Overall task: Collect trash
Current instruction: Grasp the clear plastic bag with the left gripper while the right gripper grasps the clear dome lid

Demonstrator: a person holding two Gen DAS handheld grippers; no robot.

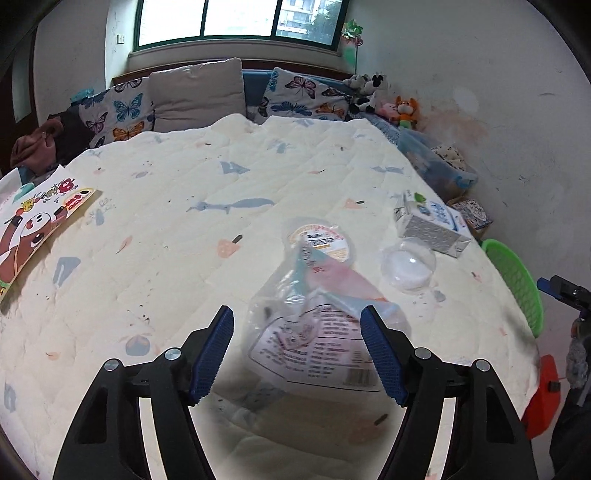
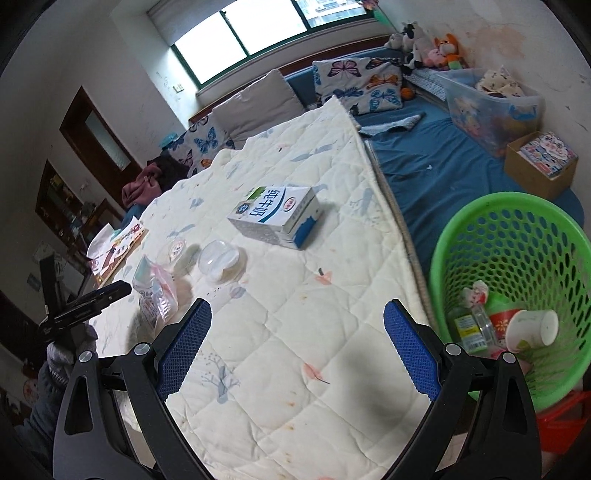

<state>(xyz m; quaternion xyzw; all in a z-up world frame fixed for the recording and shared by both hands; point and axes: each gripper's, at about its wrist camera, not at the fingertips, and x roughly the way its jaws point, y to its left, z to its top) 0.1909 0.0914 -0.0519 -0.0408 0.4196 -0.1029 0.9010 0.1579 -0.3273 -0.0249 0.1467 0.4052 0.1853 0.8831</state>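
Daylight enters through the far window (image 1: 236, 18), overexposed to white. Illumination is soft and even; shadows on the quilt (image 1: 184, 229) are faint. Fisheye distortion curves all edges, with dark vignetted corners. The near plastic wrapper (image 1: 317, 332) appears slightly blurred.

On the quilt (image 2: 280, 332) a plastic bag (image 1: 317, 332) lies between the left gripper's (image 1: 297, 354) fingers, a round lid (image 1: 321, 240) just behind it, a dome lid (image 1: 408, 267) to its right, a milk carton (image 2: 277, 216) beyond that. A basket (image 2: 517, 236) stands off the quilt's right edge, with a paper cup (image 2: 532, 330) and a small bottle (image 2: 471, 326) inside.
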